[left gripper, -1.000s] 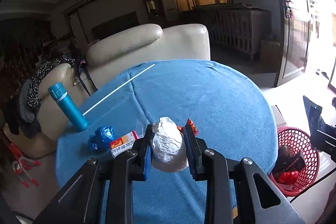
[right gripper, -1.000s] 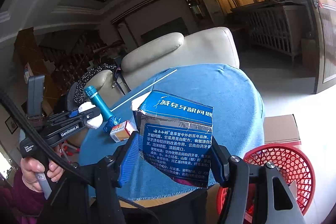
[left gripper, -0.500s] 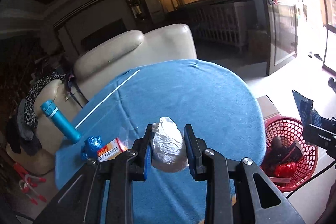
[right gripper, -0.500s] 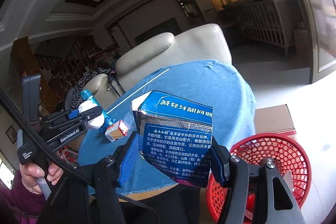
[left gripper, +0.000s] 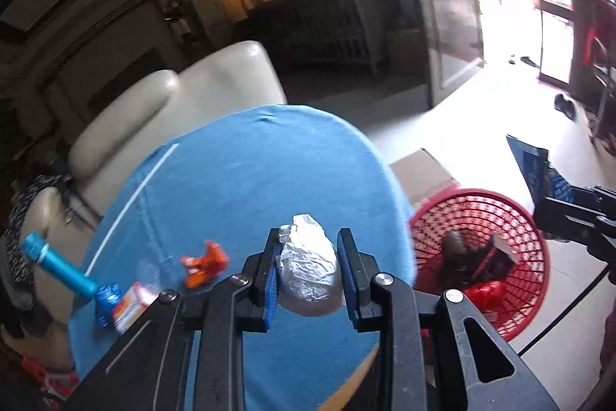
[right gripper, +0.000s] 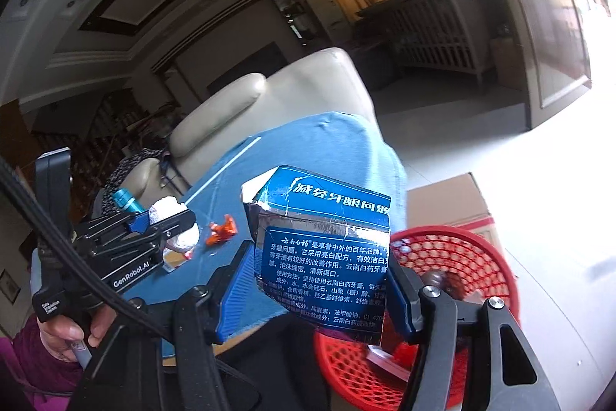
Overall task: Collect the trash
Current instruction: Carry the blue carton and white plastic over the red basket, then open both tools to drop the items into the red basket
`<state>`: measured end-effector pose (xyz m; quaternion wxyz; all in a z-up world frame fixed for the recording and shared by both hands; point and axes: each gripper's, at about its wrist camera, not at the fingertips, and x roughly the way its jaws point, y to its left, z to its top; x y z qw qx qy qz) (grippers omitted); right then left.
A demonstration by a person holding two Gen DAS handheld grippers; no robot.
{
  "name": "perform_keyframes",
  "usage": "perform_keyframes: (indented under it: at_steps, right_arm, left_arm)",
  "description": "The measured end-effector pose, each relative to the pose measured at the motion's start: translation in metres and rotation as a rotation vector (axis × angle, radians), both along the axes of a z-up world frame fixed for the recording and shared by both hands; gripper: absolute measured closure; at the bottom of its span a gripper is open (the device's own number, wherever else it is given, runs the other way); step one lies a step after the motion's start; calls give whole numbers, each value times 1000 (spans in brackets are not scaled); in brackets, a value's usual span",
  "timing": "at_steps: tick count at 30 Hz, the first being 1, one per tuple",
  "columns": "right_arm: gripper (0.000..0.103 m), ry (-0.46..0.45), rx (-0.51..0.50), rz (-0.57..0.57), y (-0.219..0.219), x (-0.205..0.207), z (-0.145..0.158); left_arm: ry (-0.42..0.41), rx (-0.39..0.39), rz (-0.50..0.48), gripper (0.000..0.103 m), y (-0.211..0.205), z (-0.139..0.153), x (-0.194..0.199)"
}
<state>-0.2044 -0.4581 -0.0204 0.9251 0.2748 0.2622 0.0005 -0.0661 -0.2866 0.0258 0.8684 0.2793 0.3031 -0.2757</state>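
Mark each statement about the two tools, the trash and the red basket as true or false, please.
1. The left tool grips a crumpled white paper wad. True.
2. The right tool is empty. False: it holds a torn blue cardboard toothpaste box.
3. The red plastic mesh basket stands on the table. False: it stands on the floor beside the round table with blue cloth.
4. An orange wrapper lies on the blue cloth. True.
5. The basket is empty. False: some trash lies inside.
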Motion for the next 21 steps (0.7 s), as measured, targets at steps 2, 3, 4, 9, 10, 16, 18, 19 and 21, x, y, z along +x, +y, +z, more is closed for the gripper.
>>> perform_keyframes:
  at_steps: [2, 3, 4, 9, 10, 16, 18, 19, 21]
  right_arm:
    - [38, 18, 16, -20, -9, -4, -6]
    - [38, 27, 23, -28, -14, -6, -9]
    - [38, 42, 34, -40, -19, -9, -14]
    - [38, 99, 88, -93, -42, -19, -37]
    - [38, 111, 98, -103, -46, -20, -41]
    - [38, 150, 148, -129, -60, -26, -61]
    - [38, 155, 163, -130, -62, -24, -65]
    - [37, 158, 174, -131, -62, -21, -66]
    - [34, 160, 205, -142, -64, -19, -70]
  left_arm:
    - [41, -9, -46, 73, -10, -4, -1]
    - [67, -19, -69, 73, -15, -6, -2]
    - [97, -32, -93, 73, -20, -7, -2]
    - [264, -76, -182, 73, -38, -22, -2]
    - [288, -79, -187, 73, -40, -26, -2]
    - [407, -98, -214, 72, -50, -45, 1]
    - [423, -103, -233, 69, -53, -46, -1]
    - [431, -113, -249, 68, -54, -46, -2]
    - [426, -119, -264, 57, -56, -43, -5]
